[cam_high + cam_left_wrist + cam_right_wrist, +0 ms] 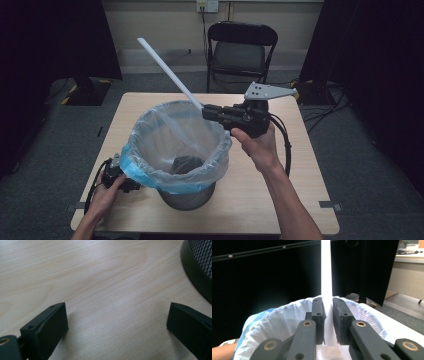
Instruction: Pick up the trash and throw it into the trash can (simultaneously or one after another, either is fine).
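Note:
A metal mesh bin (pixel 186 196) lined with a clear and blue plastic bag (pixel 176 145) stands on the wooden table (pixel 280 200). My right gripper (pixel 205 112) is shut on a long white strip (pixel 167 71) that slants up and away to the far left, above the bin's far right rim. In the right gripper view the white strip (pixel 326 270) runs up from between the pads (pixel 318 317), over the bag (pixel 274 325). My left gripper (pixel 131 186) rests open on the table at the bin's near left, nothing between its jaws; the bin's base (pixel 197 272) shows to its right.
A dark object (pixel 185 165) lies at the bottom of the bag. A black folding chair (pixel 240 50) stands beyond the table's far edge. Dark curtains flank the room; cables lie on the floor at right.

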`<state>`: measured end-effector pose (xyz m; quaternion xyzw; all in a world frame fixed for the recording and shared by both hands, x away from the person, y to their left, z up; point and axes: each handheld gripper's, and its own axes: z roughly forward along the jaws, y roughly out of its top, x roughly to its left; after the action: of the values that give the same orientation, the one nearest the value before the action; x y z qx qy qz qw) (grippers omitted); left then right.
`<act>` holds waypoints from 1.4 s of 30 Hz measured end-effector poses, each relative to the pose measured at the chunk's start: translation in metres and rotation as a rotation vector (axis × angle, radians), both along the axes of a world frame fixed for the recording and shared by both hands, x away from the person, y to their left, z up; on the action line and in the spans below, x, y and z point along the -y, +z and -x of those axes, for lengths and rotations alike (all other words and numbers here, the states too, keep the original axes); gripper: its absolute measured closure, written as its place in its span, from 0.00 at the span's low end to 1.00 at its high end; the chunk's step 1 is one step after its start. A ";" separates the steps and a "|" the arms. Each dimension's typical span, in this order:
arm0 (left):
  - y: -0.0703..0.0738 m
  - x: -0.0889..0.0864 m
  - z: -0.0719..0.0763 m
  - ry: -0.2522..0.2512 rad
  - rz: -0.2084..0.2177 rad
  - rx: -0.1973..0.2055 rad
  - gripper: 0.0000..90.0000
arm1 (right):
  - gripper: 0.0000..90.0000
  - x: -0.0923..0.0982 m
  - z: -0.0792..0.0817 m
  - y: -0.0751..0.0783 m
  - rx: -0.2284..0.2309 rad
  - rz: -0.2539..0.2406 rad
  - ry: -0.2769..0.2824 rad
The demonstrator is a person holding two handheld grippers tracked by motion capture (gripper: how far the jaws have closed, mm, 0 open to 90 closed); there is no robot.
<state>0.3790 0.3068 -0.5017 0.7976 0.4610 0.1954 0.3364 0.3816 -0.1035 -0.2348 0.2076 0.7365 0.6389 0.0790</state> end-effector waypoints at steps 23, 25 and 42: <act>0.000 0.000 0.000 0.000 0.002 0.000 0.03 | 0.47 -0.013 0.001 -0.013 -0.028 0.099 0.053; 0.000 0.000 0.000 0.001 0.002 0.000 0.03 | 0.44 -0.014 0.000 -0.012 -0.028 0.098 0.048; 0.000 0.000 0.000 0.000 0.000 0.000 0.03 | 0.24 -0.004 -0.023 -0.007 -0.006 0.084 -0.083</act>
<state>0.3790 0.3068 -0.5016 0.7977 0.4610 0.1952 0.3364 0.4045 -0.0999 -0.2414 0.2361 0.7537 0.6031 0.1118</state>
